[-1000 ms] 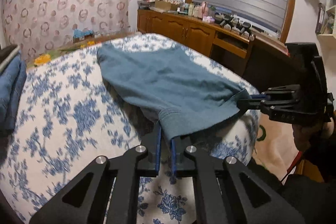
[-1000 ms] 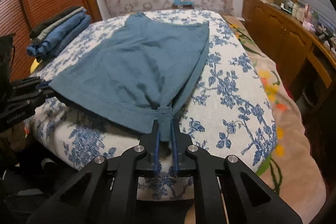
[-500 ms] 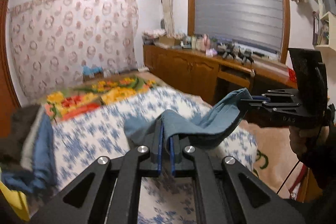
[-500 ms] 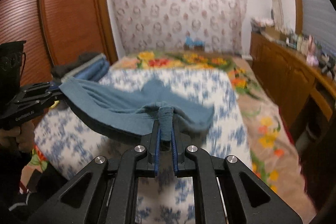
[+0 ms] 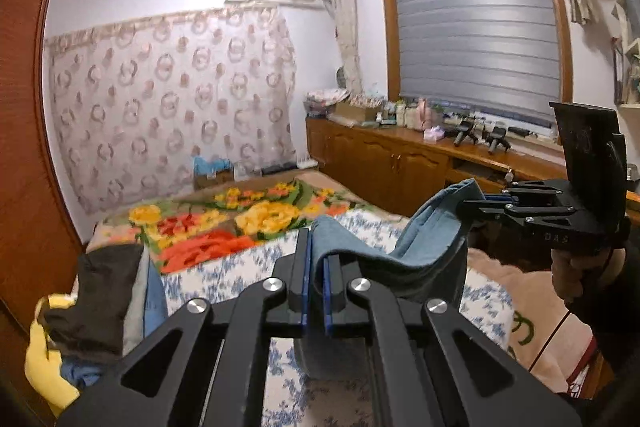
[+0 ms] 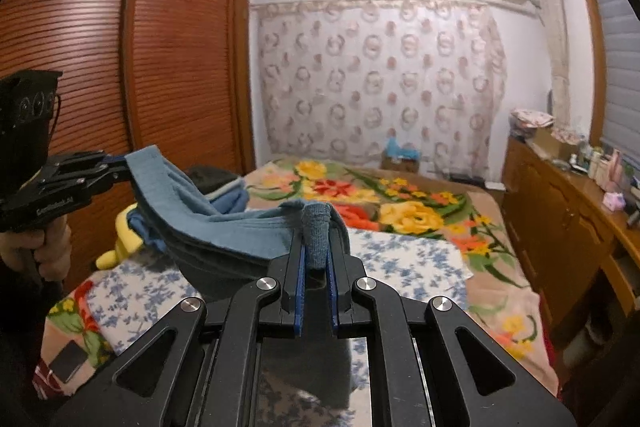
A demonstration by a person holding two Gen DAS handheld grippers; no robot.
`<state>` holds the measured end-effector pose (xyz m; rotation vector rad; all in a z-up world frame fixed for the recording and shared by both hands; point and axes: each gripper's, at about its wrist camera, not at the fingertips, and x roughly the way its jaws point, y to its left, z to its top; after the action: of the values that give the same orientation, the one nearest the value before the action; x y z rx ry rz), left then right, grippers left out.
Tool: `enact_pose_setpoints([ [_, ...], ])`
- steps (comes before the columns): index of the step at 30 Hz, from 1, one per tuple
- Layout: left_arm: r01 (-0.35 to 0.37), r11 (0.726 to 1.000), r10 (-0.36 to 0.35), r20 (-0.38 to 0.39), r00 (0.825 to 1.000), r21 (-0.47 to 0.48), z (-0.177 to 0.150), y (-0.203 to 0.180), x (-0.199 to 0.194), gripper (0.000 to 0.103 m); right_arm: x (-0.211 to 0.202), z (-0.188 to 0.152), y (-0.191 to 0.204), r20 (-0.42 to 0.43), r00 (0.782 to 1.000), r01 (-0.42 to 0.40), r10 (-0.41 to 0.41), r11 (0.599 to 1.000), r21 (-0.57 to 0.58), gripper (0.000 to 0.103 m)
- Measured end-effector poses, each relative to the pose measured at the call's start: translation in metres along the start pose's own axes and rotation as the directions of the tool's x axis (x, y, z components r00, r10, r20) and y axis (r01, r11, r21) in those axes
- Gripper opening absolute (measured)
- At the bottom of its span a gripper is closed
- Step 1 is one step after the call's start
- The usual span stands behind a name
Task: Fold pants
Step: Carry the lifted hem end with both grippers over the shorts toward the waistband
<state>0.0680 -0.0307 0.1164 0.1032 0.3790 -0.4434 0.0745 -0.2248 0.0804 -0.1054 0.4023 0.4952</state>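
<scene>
Pants point(image 5: 424, 251) hang pinched between both claws.

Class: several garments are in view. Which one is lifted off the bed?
The teal pants, slung between both grippers. The dark, blue and yellow clothes lie piled at the bed's edge.

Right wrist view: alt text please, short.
The right gripper is clamped on a bunched edge of the blue-grey pants, which sag across to the left gripper, held above a floral bedspread. A wooden wardrobe stands behind.
</scene>
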Motion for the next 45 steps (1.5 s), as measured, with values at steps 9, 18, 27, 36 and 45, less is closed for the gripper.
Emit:
enact_pose_setpoints([
  [9,0.005,0.996,-0.019,-0.146,0.989,-0.093,-0.051,0.024,0.072,0.002,0.079,-0.043,-0.018,-0.158,0.985,-0.066,0.076,0.995,0.068,0.006],
  [18,-0.040,0.992,0.017,-0.181,0.983,-0.123,-0.033,0.056,0.123,0.002,0.144,-0.023,-0.044,-0.214,0.973,-0.076,0.085,0.996,0.054,0.006],
  [27,-0.149,0.989,0.149,-0.004,0.989,-0.015,0.081,0.074,0.121,0.002,0.169,0.085,-0.071,-0.062,0.998,-0.031,0.032,0.999,0.018,0.006],
  [36,-0.209,0.977,0.211,-0.027,0.977,0.037,0.056,0.074,0.098,0.002,0.151,0.116,-0.065,-0.009,1.000,-0.010,0.010,1.000,-0.024,0.006],
  [45,-0.157,0.987,0.147,-0.237,0.960,-0.022,-0.076,0.046,0.092,0.002,0.177,-0.018,-0.033,-0.263,0.959,-0.092,0.101,0.995,0.048,0.006],
])
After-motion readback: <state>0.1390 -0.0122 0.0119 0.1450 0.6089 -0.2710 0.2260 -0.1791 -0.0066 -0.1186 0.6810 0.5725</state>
